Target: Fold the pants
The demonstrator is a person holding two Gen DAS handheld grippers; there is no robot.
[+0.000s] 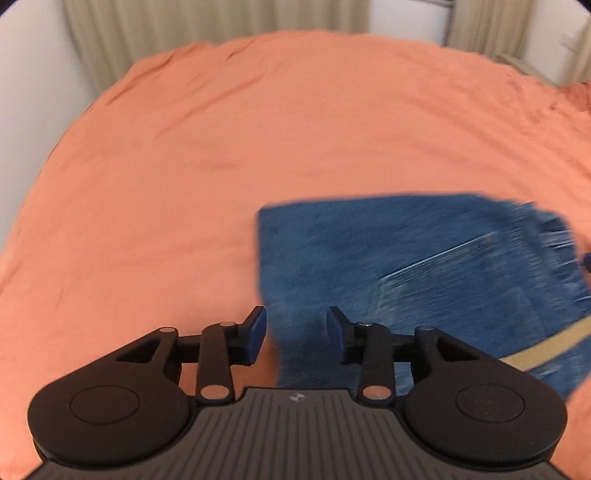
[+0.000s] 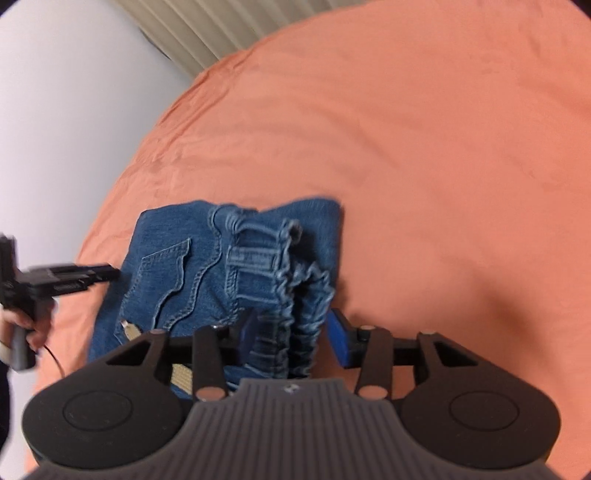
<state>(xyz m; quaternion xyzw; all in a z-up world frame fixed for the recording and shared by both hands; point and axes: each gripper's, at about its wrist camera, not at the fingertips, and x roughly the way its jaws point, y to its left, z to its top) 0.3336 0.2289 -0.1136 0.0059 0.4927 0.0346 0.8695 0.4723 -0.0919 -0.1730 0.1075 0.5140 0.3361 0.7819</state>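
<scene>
The blue denim pants (image 2: 207, 266) lie folded into a compact stack on the orange bed cover (image 2: 424, 147), back pocket and gathered waistband up. In the left wrist view the pants (image 1: 406, 258) are blurred, right of centre. My left gripper (image 1: 296, 334) is open, its jaws straddling the near left edge of the stack. My right gripper (image 2: 291, 338) is open, with the elastic waistband between its pads. The left gripper also shows in the right wrist view (image 2: 92, 275), at the stack's left edge.
The orange bed cover (image 1: 184, 166) spreads wide around the pants. A white wall (image 2: 55, 129) and beige pleated curtains (image 1: 221, 22) border the far side. A tan belt strip (image 1: 546, 347) runs along the pants' near edge.
</scene>
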